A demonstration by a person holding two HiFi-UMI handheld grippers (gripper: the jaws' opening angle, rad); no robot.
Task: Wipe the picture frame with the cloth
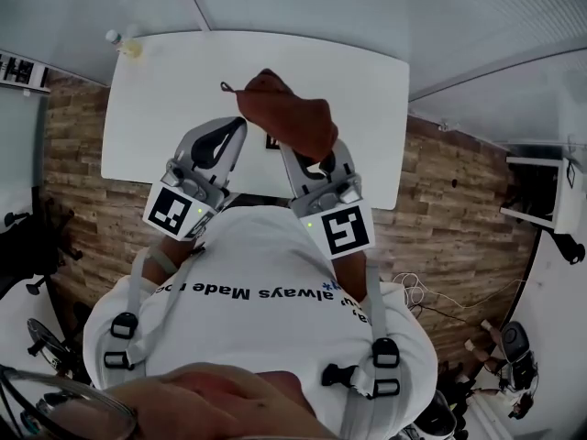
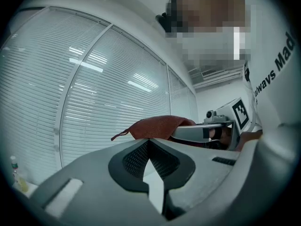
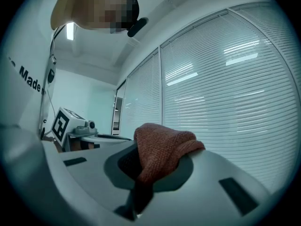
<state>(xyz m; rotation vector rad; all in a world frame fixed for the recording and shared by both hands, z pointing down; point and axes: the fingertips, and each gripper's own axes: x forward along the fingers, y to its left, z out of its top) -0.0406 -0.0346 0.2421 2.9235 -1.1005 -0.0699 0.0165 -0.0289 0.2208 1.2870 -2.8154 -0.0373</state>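
Observation:
My right gripper [image 1: 292, 152] is shut on a reddish-brown knitted cloth [image 1: 286, 110], which bunches up over its jaw tips above the white table [image 1: 165, 108]. In the right gripper view the cloth [image 3: 162, 147] spills out of the right gripper [image 3: 143, 161]. My left gripper [image 1: 223, 141] is held beside it, shut, with nothing between its jaws [image 2: 148, 144]. From the left gripper view the cloth [image 2: 157, 126] shows just beyond. A small dark object [image 1: 272, 141], perhaps the picture frame, peeks out on the table between the grippers, mostly hidden by the cloth.
A small bottle [image 1: 113, 37] and a yellowish item [image 1: 133, 49] stand at the table's far left corner. Wood-look floor [image 1: 73, 154] surrounds the table. Both gripper views point upward at window blinds [image 2: 70, 93].

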